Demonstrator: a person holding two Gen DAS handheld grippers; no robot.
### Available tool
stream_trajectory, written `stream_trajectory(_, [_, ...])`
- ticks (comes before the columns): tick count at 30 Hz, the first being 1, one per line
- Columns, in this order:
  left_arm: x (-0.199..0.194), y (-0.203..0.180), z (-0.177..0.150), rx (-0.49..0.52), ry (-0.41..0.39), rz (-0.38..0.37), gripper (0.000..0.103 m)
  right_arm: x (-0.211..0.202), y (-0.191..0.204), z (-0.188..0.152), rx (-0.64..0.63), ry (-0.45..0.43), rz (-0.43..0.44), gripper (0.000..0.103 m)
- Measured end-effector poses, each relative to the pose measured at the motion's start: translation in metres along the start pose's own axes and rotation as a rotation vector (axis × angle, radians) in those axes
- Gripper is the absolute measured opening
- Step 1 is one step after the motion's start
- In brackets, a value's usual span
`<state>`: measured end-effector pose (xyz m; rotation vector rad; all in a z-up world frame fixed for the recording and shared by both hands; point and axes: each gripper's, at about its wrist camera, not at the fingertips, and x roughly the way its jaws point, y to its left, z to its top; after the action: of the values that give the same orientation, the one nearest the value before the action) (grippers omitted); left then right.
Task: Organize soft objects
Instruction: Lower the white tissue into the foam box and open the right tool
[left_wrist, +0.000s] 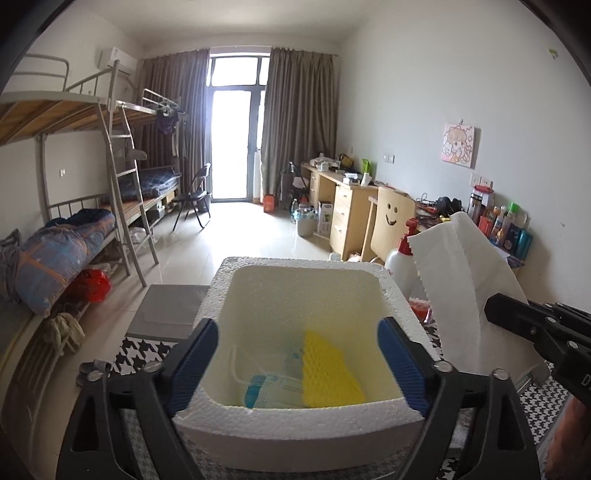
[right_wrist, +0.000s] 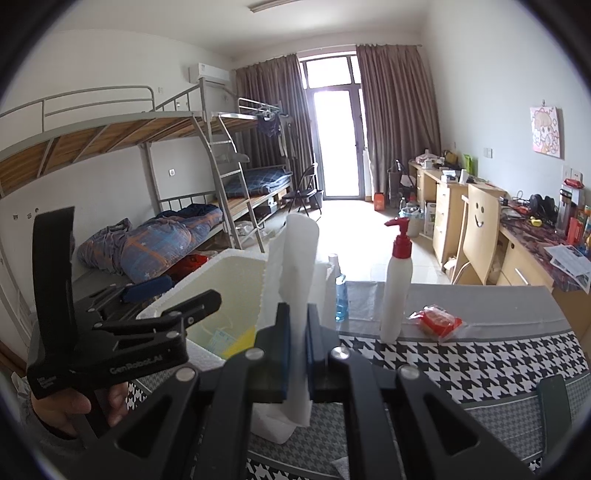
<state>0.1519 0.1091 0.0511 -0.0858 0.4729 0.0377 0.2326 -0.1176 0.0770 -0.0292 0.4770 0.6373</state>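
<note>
A white foam box (left_wrist: 295, 421) stands on the table in front of me. Inside it lie a yellow mesh sleeve (left_wrist: 328, 373) and light blue face masks (left_wrist: 273, 387). My left gripper (left_wrist: 297, 332) is open, its blue pads spread wide above the box's near wall with nothing between them. To the right of the box, my right gripper (right_wrist: 298, 314) is shut on a white paper towel (right_wrist: 299, 251), which stands up from the pads. That towel (left_wrist: 454, 277) shows beside the box in the left wrist view, with the right gripper (left_wrist: 517, 321) clamped on its lower edge.
A white pump bottle (right_wrist: 397, 288) with a red top, a blue spray bottle (right_wrist: 340, 295) and a red packet (right_wrist: 439, 321) sit on the houndstooth tablecloth (right_wrist: 480, 362). Bunk beds (right_wrist: 166, 236) line the left wall, desks and a chair (right_wrist: 480, 229) the right.
</note>
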Motion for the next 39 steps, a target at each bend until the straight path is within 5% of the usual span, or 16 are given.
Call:
stream_trajectory(8, [-0.009, 0.009, -0.002, -0.008, -0.042, 0.042, 0.100, 0.002, 0.001, 0.000, 0.000, -0.006, -0.001, 0.010])
stream_trajectory(39, [-0.040, 0.033, -0.014, -0.040, -0.088, 0.115, 0.102, 0.019, 0.031, 0.022, -0.057, -0.018, 0.048, 0.010])
